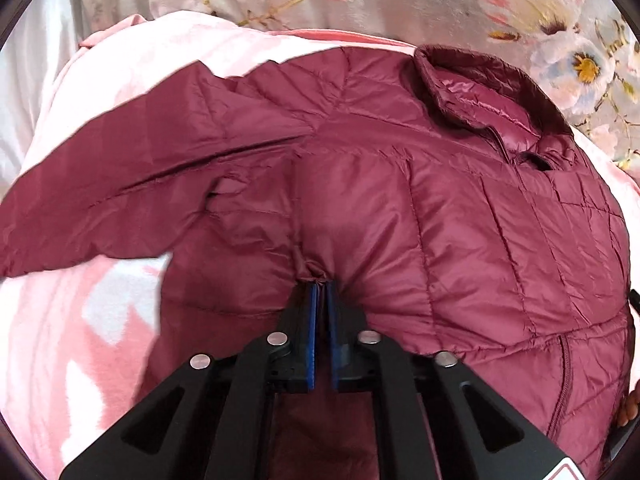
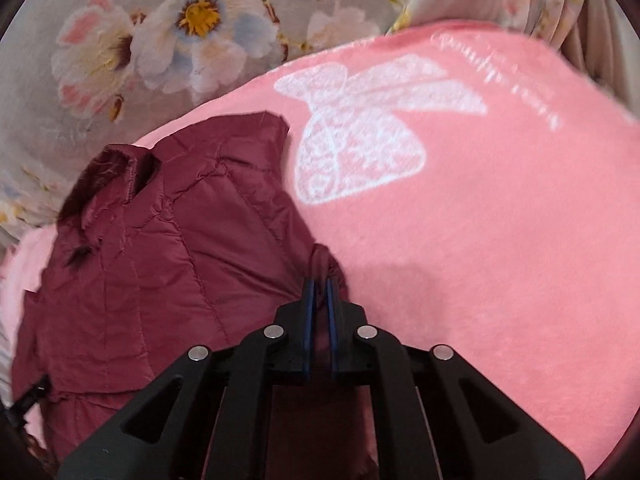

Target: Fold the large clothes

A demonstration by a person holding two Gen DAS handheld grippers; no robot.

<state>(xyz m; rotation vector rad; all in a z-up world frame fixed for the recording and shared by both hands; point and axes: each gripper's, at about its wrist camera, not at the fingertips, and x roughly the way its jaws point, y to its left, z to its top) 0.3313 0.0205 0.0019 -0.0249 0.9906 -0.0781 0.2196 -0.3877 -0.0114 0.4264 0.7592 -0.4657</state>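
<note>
1. Left gripper (image 1: 321,286): its blue pads are pressing together on a pinched fold of the jacket (image 1: 400,200), nearest the lens.
2. Right gripper (image 2: 320,280): its jaws are likewise clamping a small gather at the jacket's edge, where maroon fabric is meeting the pink blanket (image 2: 480,240).
3. One maroon quilted jacket is lying spread on the blanket, front up, collar (image 1: 460,80) at the far end; one sleeve (image 1: 100,184) is stretching to the left in the left wrist view.
4. In the right wrist view, the blanket beyond the jacket's edge is lying bare, bearing one white bow print (image 2: 360,132).
5. Farthest, one floral sheet (image 2: 180,28) is bordering the blanket.
6. A fingertip (image 1: 629,414) is showing at the left wrist view's right rim.
</note>
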